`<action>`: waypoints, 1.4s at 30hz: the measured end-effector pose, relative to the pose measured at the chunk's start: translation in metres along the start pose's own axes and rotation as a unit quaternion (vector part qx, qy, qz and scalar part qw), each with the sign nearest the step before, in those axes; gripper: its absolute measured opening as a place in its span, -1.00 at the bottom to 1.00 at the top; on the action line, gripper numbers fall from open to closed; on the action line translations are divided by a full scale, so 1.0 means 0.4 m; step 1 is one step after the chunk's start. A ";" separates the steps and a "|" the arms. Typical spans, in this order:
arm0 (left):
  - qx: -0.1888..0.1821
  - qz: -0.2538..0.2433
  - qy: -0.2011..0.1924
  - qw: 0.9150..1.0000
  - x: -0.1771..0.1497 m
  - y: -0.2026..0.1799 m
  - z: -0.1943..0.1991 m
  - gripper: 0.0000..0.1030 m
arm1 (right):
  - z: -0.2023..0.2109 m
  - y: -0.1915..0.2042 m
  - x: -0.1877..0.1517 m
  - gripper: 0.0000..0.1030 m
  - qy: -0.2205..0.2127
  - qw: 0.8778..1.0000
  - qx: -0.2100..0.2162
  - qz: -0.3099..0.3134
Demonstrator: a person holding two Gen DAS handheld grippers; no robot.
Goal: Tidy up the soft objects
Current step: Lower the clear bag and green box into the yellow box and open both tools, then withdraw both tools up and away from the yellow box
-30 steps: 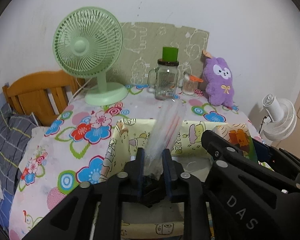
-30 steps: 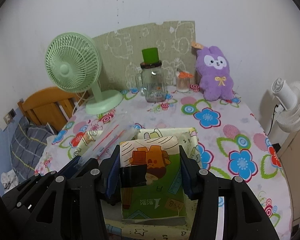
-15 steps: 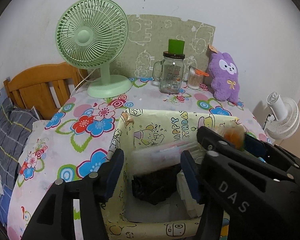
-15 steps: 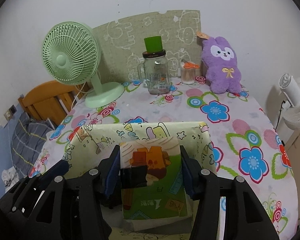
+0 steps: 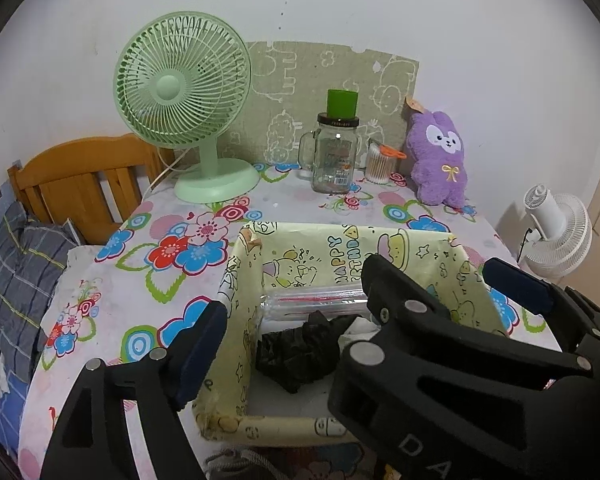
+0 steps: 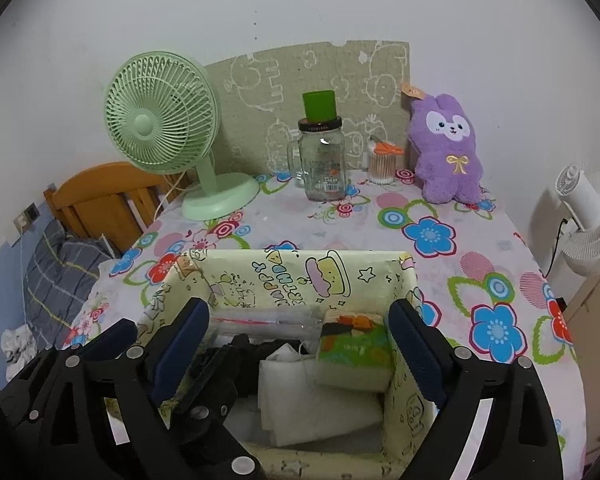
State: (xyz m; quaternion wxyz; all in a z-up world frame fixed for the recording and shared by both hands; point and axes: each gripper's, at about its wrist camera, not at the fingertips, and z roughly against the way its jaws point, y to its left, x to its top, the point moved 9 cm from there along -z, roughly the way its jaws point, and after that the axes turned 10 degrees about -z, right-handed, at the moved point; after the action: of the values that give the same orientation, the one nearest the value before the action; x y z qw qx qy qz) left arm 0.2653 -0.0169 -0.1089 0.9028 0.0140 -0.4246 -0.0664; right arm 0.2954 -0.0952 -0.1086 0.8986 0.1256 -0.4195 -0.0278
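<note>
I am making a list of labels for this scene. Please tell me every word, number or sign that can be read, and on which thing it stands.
"HAPPY BIRTHDAY" on the inner wall of the box, partly hidden.
"DA", then cut off, on the black gripper arm in the left wrist view.
Jar: label and lid print too small to read.
Green pack: printed characters blurred, unreadable.
Tag on the plush: too small to read.

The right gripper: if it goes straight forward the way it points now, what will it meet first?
Probably the green tissue pack lying inside the yellow box, right between the open fingers of the right gripper; the box's far wall follows, though depth is uncertain.
</note>
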 end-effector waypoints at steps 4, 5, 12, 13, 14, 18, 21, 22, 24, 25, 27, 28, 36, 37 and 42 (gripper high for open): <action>0.001 -0.003 -0.007 1.000 0.001 -0.006 0.029 0.67 | 0.034 0.000 -0.001 0.84 -0.008 1.000 -0.001 0.000; 0.002 -0.004 -0.009 1.000 0.002 -0.007 0.037 0.68 | 0.045 0.000 -0.001 0.84 -0.010 1.000 -0.001 0.000; 0.003 -0.008 -0.026 1.000 0.006 -0.014 0.094 0.79 | 0.111 0.004 0.002 0.91 -0.028 1.000 -0.001 0.002; 0.003 -0.009 -0.028 1.000 0.006 -0.015 0.101 0.80 | 0.122 0.004 0.002 0.92 -0.031 1.000 -0.001 0.002; 0.003 -0.009 -0.029 1.000 0.005 -0.017 0.107 0.81 | 0.129 0.004 0.001 0.93 -0.032 0.999 -0.001 0.002; 0.003 -0.012 -0.036 0.999 0.002 -0.021 0.135 0.82 | 0.160 0.005 -0.003 0.95 -0.039 0.999 -0.001 0.002; 0.003 -0.013 -0.041 0.999 0.000 -0.024 0.156 0.83 | 0.187 0.005 -0.006 0.95 -0.044 0.999 -0.001 0.002; 0.003 -0.014 -0.043 0.999 -0.001 -0.025 0.163 0.84 | 0.193 0.004 -0.008 0.95 -0.046 0.999 -0.001 0.003; 0.002 -0.014 -0.046 0.999 -0.003 -0.027 0.177 0.84 | 0.208 0.005 -0.011 0.95 -0.049 0.999 0.000 0.003; 0.002 -0.014 -0.048 0.999 -0.005 -0.029 0.185 0.84 | 0.219 0.005 -0.013 0.96 -0.051 0.999 -0.001 0.003; 0.001 -0.015 -0.051 0.999 -0.007 -0.032 0.199 0.85 | 0.233 0.006 -0.017 0.96 -0.055 0.998 0.000 0.004; 0.000 -0.016 -0.053 0.998 -0.008 -0.033 0.207 0.85 | 0.243 0.006 -0.019 0.96 -0.057 0.998 0.001 0.004; 0.004 -0.023 -0.063 0.998 -0.022 -0.046 0.262 0.86 | 0.302 0.007 -0.036 1.00 -0.066 0.998 -0.003 0.004; 0.003 -0.023 -0.064 0.998 -0.025 -0.048 0.268 0.86 | 0.309 0.006 -0.039 1.00 -0.066 0.998 -0.005 0.005; 0.000 -0.023 -0.070 0.997 -0.039 -0.056 0.296 0.86 | 0.340 0.006 -0.053 1.00 -0.070 0.997 -0.008 0.008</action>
State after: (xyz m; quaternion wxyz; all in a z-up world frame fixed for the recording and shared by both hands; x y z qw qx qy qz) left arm 0.1620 -0.0335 -0.0469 0.8692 0.0189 -0.4862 -0.0882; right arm 0.1781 -0.1173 -0.0399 0.8682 0.1134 -0.4820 -0.0329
